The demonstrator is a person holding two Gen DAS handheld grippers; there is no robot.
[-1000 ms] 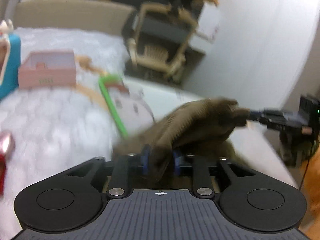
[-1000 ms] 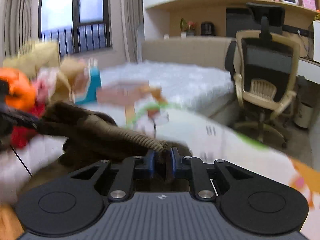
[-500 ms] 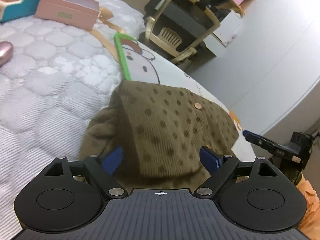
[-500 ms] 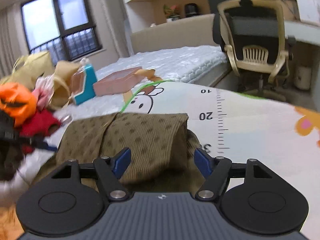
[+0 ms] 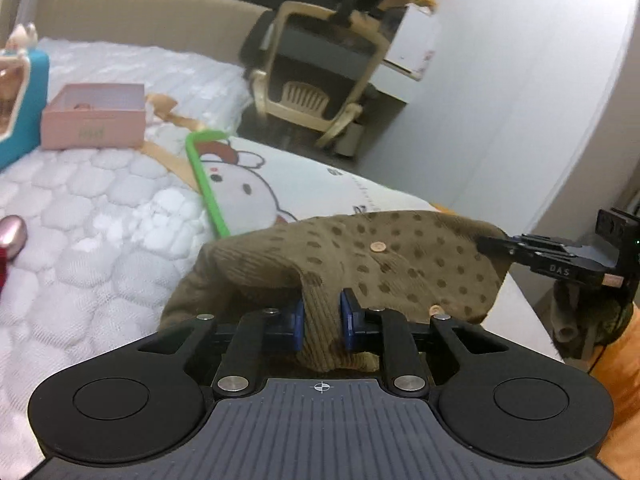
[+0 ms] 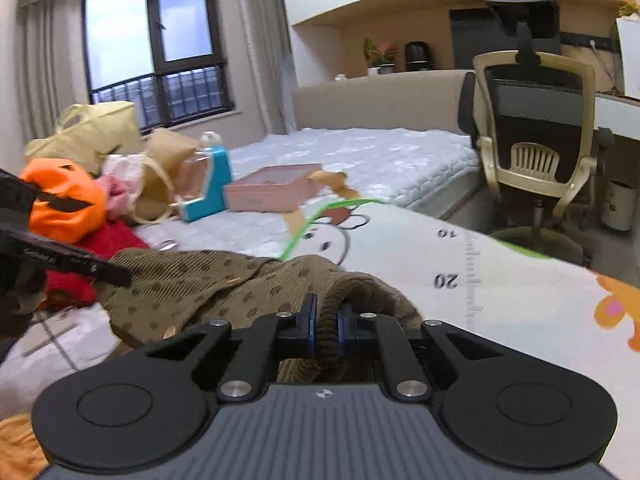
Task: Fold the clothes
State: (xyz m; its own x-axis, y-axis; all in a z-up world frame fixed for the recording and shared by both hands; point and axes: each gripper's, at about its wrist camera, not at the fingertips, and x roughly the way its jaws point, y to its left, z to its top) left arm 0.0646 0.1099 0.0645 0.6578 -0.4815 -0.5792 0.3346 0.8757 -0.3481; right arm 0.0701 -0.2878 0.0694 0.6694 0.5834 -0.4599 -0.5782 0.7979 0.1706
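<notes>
Beyond both sets of jaws, a white quilted bed [image 5: 100, 216] is lying spread with a cartoon-printed mat [image 6: 500, 280] edged in green, and a beige mesh office chair [image 6: 532, 140] is standing past its far side. Across the mat, an olive-brown dotted garment [image 5: 380, 256] is hanging bunched between the two tools, its long axis running sideways from one gripper to the other and its small buttons facing up. Ahead of the left jaws and off to the left, a pink box [image 5: 94, 122] is sitting on the quilt, with a teal case [image 6: 210, 188] just beside it. The left gripper [image 5: 322, 326] is pinching a ribbed fold of the cloth between its blue pads, jaws drawn narrow. The right gripper [image 6: 326, 322] is likewise clamping a thick ribbed edge, jaws nearly together, at the garment's opposite end. Each tool is showing at the outer edge of the other's view, tip touching the cloth.
</notes>
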